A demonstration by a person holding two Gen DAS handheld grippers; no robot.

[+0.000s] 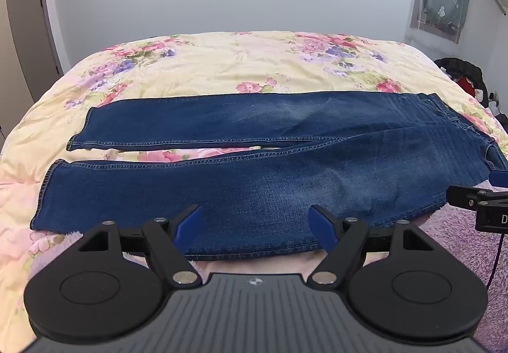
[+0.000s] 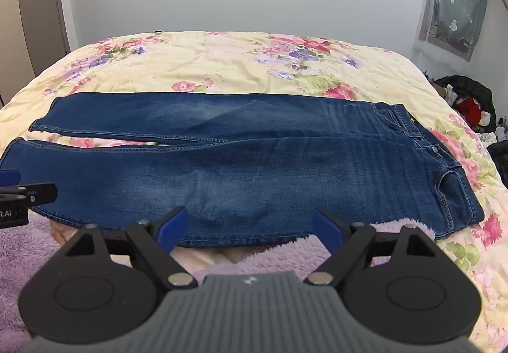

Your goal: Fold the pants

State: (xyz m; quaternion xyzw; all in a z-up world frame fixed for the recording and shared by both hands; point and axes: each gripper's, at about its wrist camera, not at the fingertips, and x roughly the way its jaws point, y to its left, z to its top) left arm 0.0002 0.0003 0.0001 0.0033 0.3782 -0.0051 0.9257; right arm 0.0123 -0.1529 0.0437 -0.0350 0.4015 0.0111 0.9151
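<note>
pants (image 1: 254, 162): dark jeans flat on floral bedspread (image 1: 206, 64)
left gripper (image 1: 255, 224): spread, holding nothing
right gripper (image 2: 249, 224): spread, holding nothing

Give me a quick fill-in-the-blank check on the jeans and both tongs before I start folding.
1. The jeans lie spread flat on a ____-patterned quilt.
2. Their waistband points to the ____ side of both views.
3. The left tongs and right tongs both stand ____, gripping nothing.
4. The two legs are ____ at the hems, showing quilt between them.

Missing words: floral; right; open; apart
</note>
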